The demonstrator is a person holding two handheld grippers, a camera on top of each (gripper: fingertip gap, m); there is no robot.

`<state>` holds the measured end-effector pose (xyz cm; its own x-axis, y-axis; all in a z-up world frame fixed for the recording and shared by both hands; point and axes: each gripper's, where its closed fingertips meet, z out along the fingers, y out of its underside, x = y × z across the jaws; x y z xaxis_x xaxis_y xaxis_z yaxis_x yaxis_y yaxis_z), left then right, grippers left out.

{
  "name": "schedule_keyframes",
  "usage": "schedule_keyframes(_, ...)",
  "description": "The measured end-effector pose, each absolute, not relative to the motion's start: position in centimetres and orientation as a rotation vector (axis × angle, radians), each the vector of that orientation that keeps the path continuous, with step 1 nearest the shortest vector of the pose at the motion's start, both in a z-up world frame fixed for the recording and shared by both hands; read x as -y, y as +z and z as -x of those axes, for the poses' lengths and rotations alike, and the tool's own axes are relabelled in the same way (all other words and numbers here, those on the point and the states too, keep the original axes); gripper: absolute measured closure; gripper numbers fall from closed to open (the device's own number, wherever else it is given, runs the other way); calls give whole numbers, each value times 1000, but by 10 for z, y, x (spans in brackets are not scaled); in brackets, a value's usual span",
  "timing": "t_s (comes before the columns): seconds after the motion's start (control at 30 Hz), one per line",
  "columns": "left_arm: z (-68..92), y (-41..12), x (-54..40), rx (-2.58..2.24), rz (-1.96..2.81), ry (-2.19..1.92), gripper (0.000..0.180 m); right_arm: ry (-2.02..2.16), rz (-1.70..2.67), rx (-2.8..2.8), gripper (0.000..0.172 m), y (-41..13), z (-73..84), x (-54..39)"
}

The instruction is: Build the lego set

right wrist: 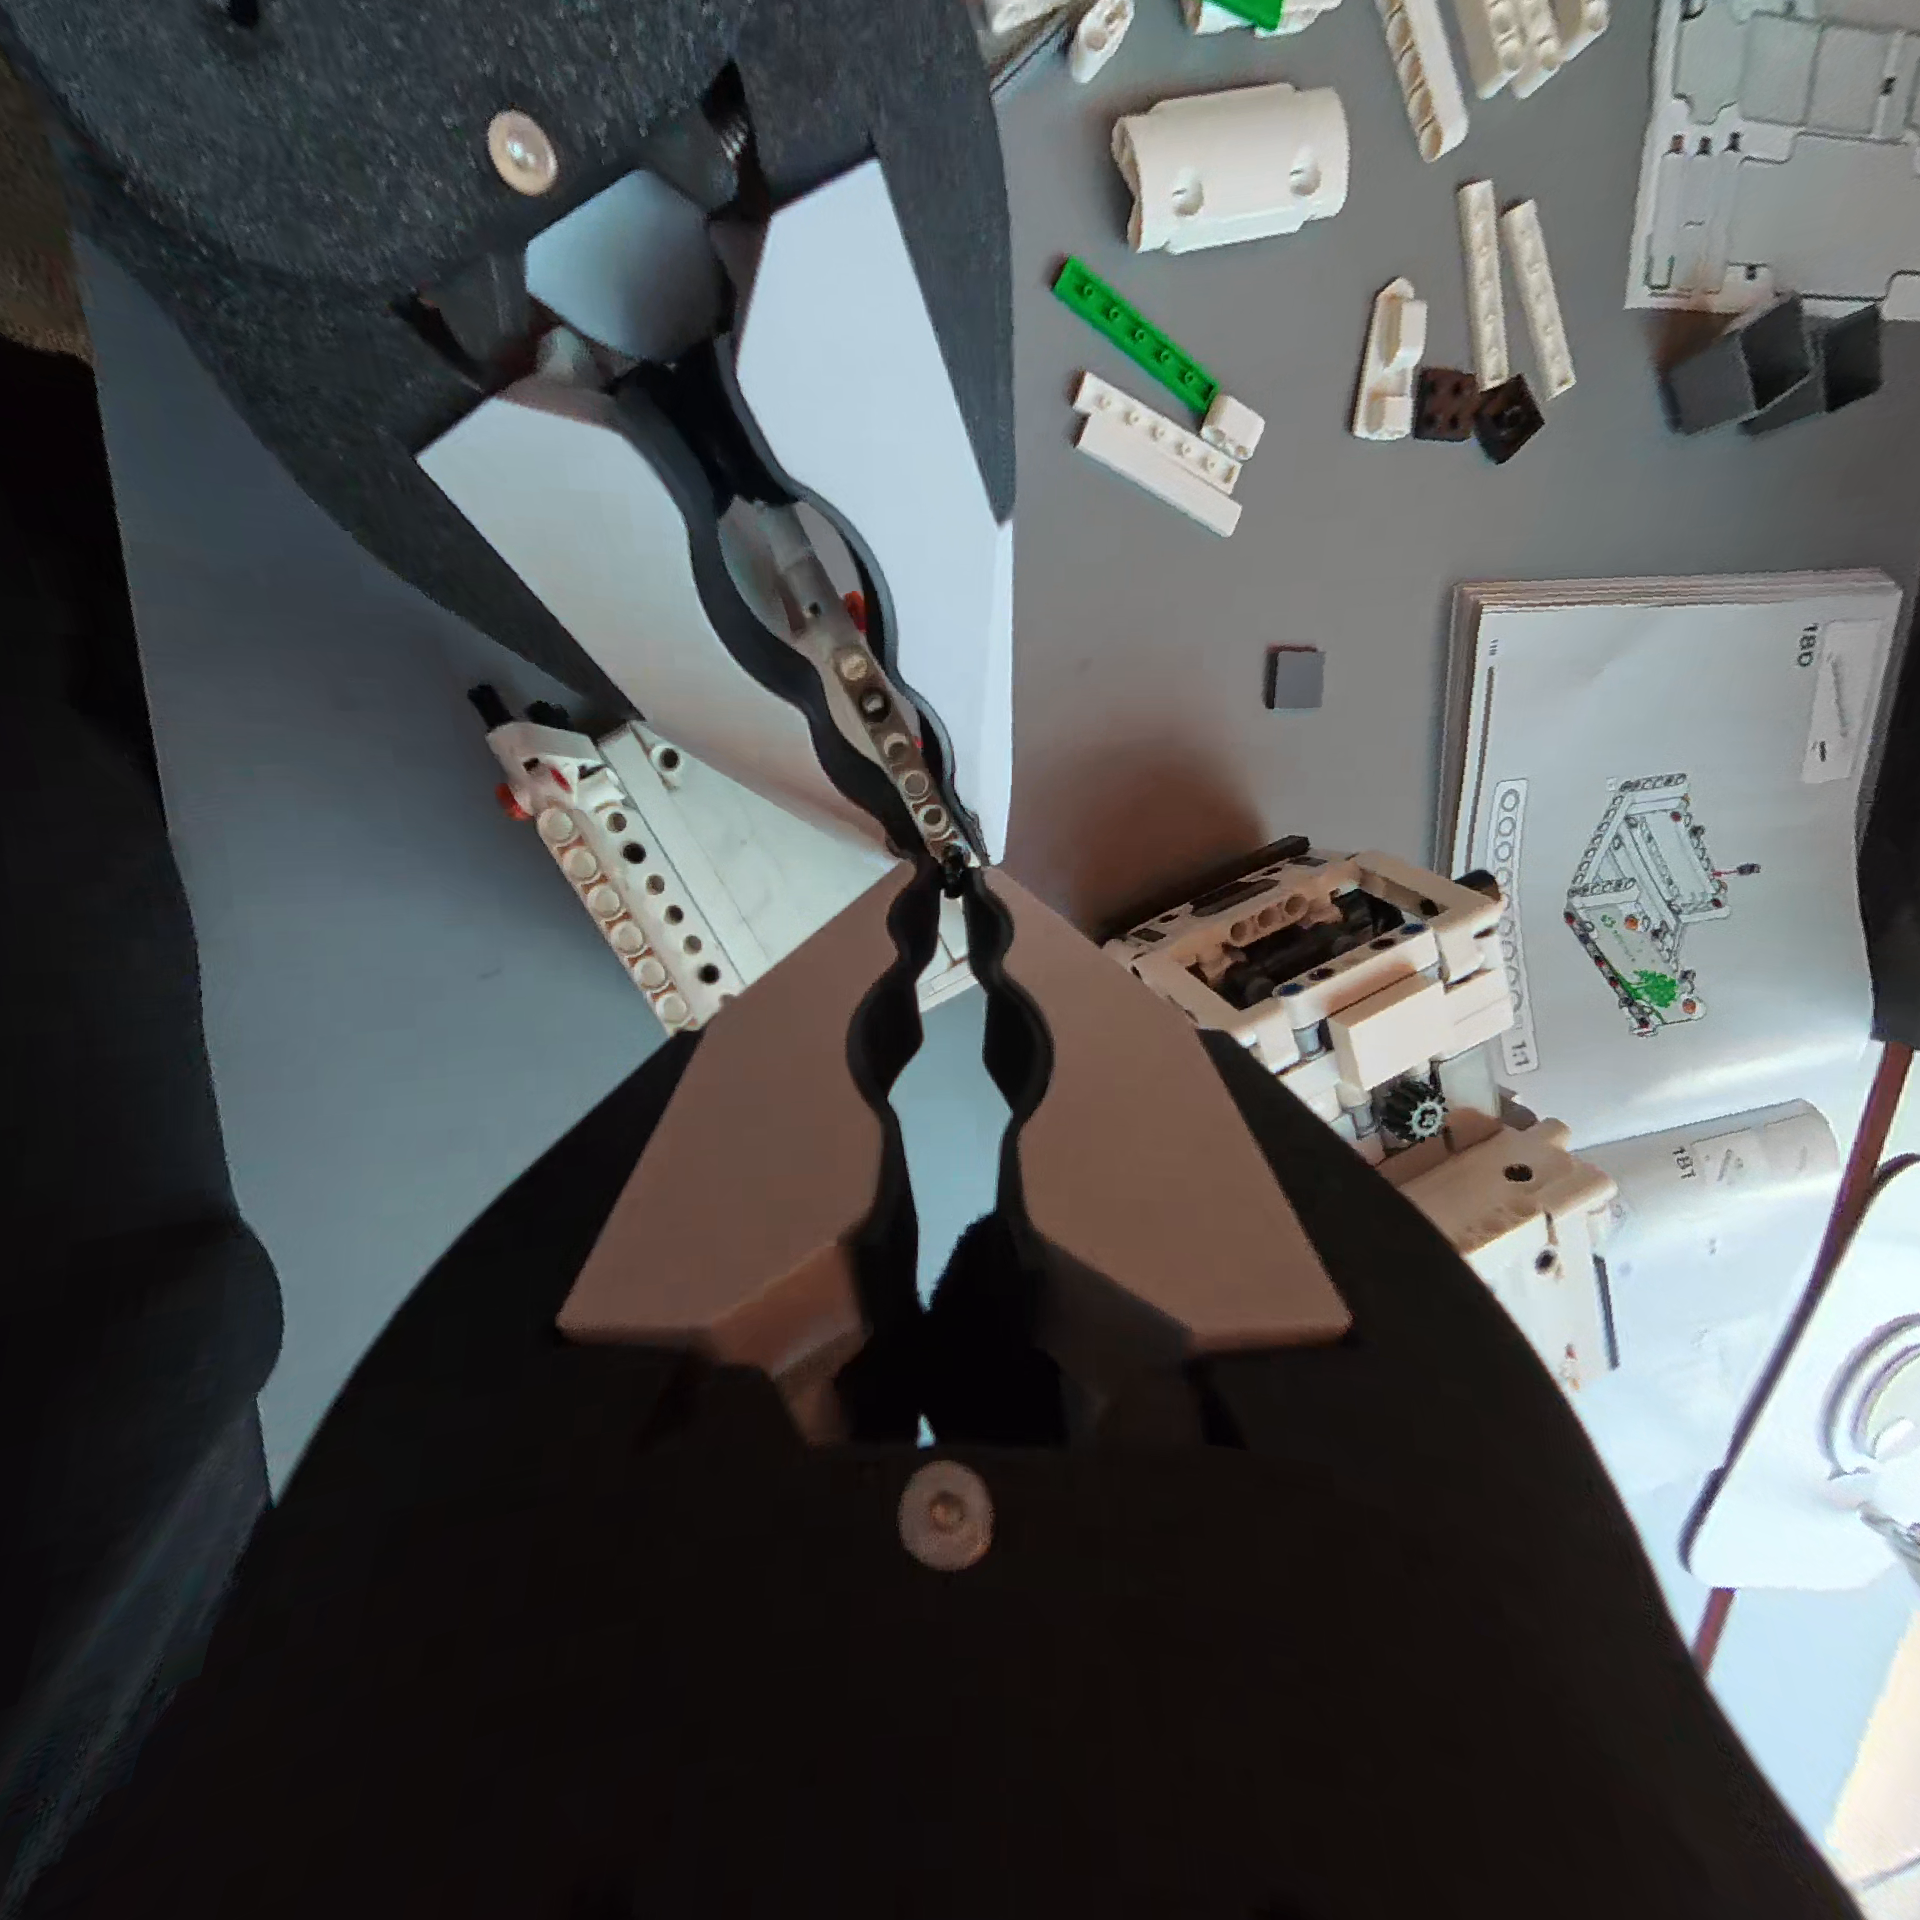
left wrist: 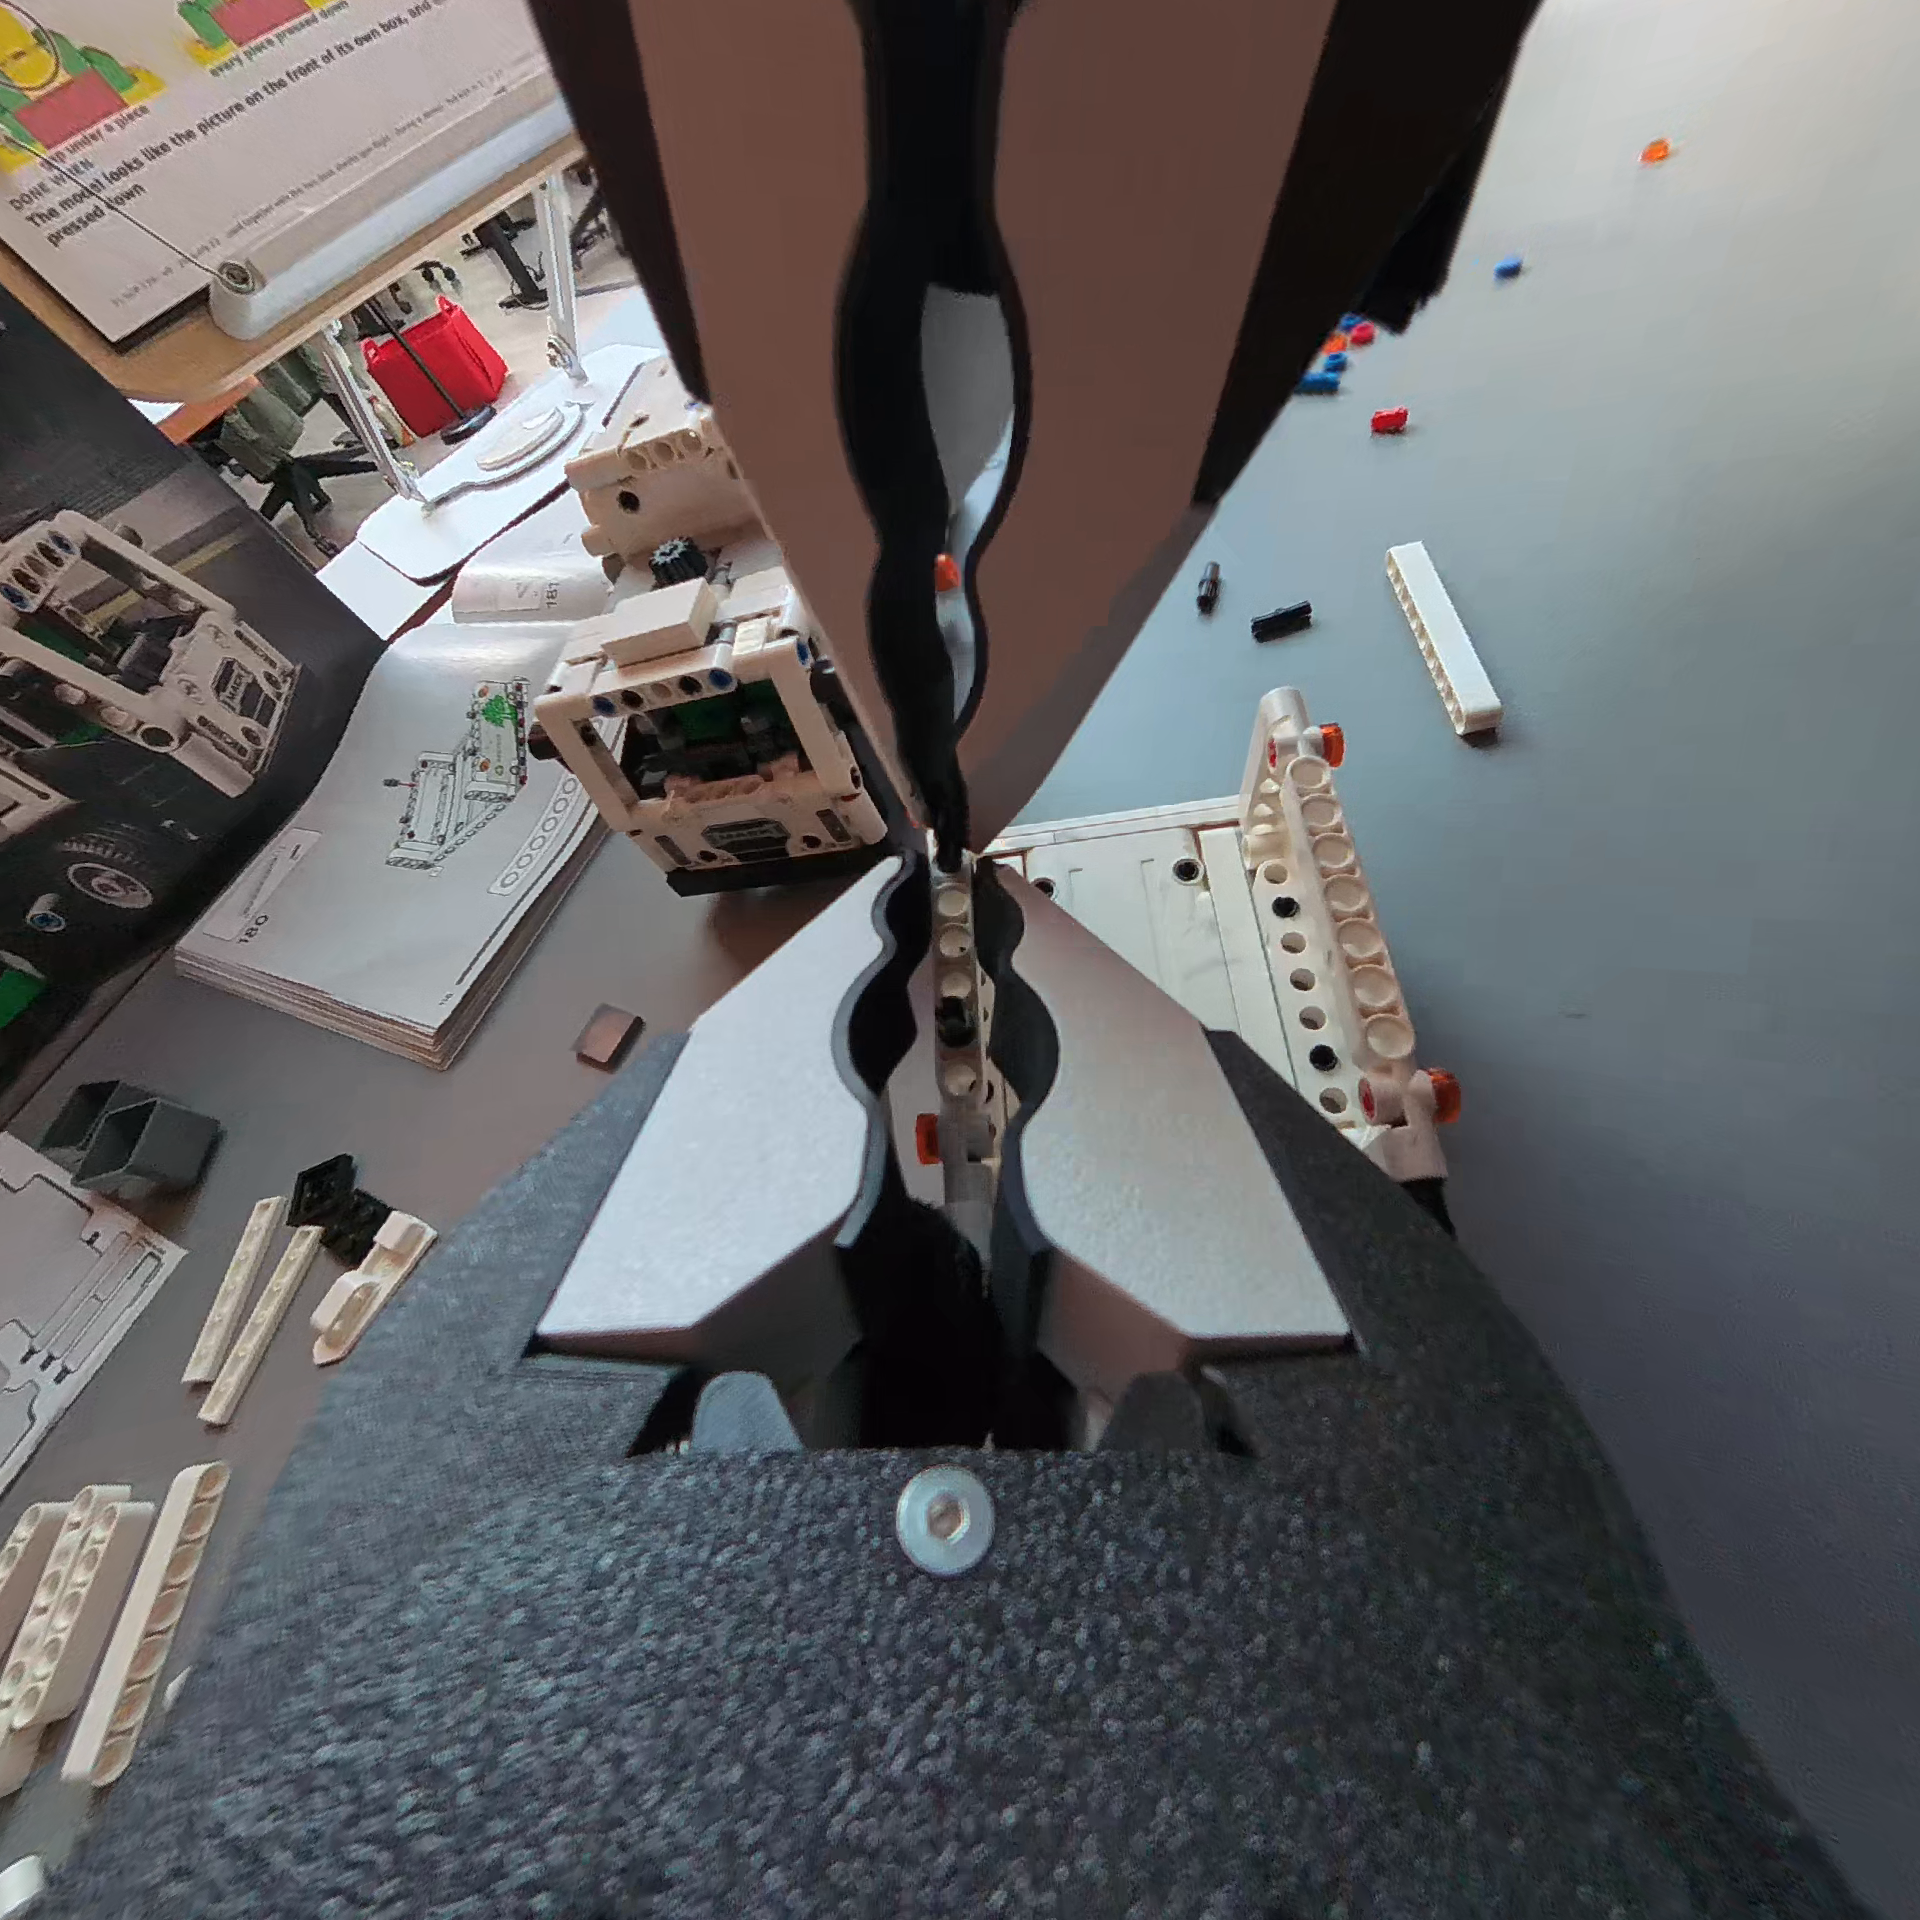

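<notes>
Left gripper (left wrist: 951,883): dark grey speckled body, rough texture, one silver hex screw (left wrist: 943,1524) at centre. Light grey wedge fingers (left wrist: 748,1122), black wavy pads on inner edges. Right gripper (right wrist: 951,883): black smooth body, single round screw (right wrist: 943,1527) at centre, brownish wedge fingers (right wrist: 769,1143), same black wavy pads. No cables or markings seen.

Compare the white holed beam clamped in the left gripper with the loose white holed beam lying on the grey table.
The clamped white holed beam is held off the table between the left gripper's pads; the loose white holed beam lies flat, untouched. The clamped one carries black and orange pins; the loose one is bare. Both are white, straight and holed.
</notes>
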<state>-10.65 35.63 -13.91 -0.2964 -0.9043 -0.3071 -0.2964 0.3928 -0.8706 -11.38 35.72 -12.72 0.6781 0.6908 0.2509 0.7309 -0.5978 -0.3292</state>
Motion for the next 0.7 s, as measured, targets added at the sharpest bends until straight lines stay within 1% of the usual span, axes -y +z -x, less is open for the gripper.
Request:
schedule_keyframes(0.17, 106, -141, -356, -1811, 1052, -902, 173, -145, 2545, 1428, 169, -128, 114, -358)
schedule_keyframes(0.3, 107, -147, -358, -1830, 1085, -888, 173, -118, 2575, 1572, 169, -135, 115, -361)
schedule_keyframes(0.7, 106, -148, -359, -1840, 1134, -953, 173, 64, 2507, 1453, 169, -136, 117, -364)
